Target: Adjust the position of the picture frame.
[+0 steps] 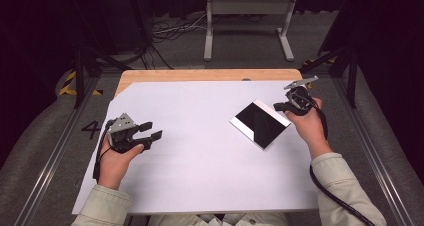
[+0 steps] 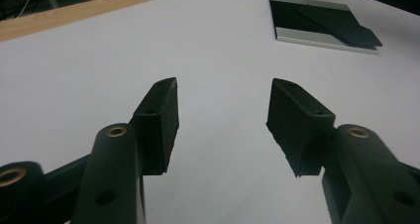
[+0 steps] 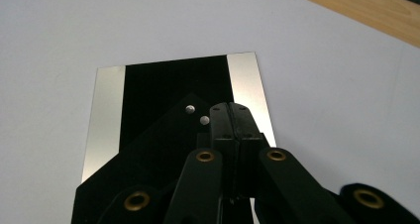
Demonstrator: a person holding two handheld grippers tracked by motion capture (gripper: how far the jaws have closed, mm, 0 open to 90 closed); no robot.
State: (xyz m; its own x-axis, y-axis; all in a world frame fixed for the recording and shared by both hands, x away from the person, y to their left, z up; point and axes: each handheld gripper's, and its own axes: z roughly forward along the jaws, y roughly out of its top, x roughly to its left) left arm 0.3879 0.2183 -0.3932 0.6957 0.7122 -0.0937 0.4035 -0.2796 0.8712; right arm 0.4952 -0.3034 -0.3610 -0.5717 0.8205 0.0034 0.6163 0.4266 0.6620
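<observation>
White sheet (image 1: 200, 151); right gripper (image 3: 231, 107) reflected in plate (image 3: 106, 115).

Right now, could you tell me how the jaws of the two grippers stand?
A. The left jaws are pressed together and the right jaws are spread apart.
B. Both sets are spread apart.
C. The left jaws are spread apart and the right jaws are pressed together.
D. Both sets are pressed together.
C: the left gripper shows white sheet between its jaws, while the right gripper has its jaws pressed together above the black and silver plate.
</observation>
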